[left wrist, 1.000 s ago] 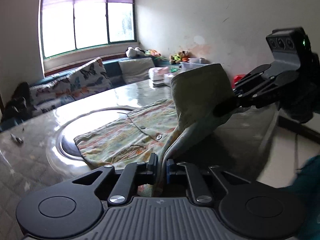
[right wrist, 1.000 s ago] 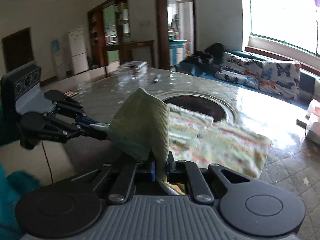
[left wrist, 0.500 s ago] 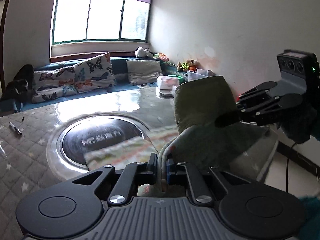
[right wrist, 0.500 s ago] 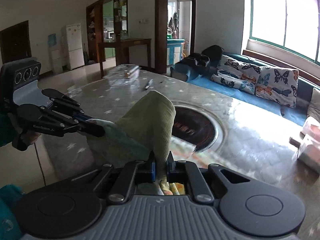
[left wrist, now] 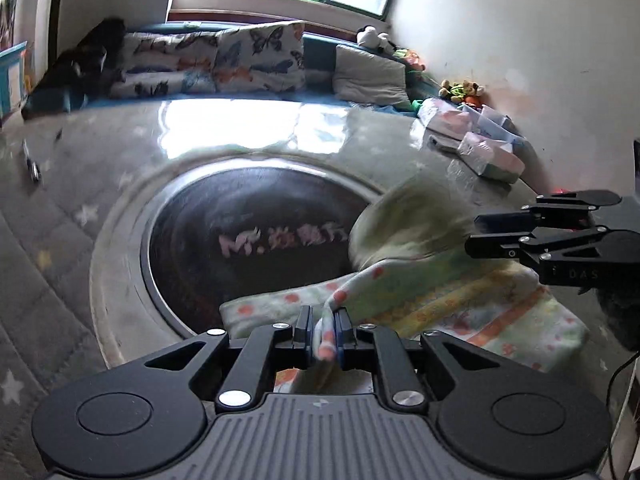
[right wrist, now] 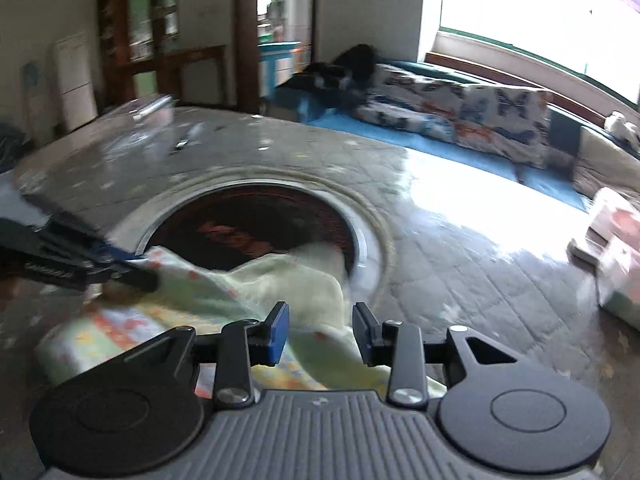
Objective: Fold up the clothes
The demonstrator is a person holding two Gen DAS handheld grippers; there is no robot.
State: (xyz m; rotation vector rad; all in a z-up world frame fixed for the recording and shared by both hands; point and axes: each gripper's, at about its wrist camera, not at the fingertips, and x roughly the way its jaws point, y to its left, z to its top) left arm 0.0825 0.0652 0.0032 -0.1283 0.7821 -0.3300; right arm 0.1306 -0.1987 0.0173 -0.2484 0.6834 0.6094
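Note:
A pastel garment (left wrist: 460, 304) with orange and yellow print and a pale green inside lies folded over on the grey table (left wrist: 60, 280). Its far edge overlaps the dark round inset (left wrist: 240, 240). My left gripper (left wrist: 324, 332) is low over the near edge; a raised fold of cloth still sits pinched between its pads while the jaws are opening. My right gripper (right wrist: 322, 332) is opening, its pads wide apart, and the cloth (right wrist: 280, 280) lies loose under and between them. Each gripper shows in the other view: right (left wrist: 478, 234), left (right wrist: 148, 276).
Wrapped packs (left wrist: 480, 148) lie at the table's far right near the wall. A small dark tool (left wrist: 32, 168) lies at the far left. A clear box (right wrist: 148, 108) stands at the far end. A sofa with butterfly cushions (left wrist: 224, 60) runs behind the table.
Both grippers swung the lifted fold forward and down, so the garment now lies doubled on the table. The right jaws have spread and let go of the cloth.

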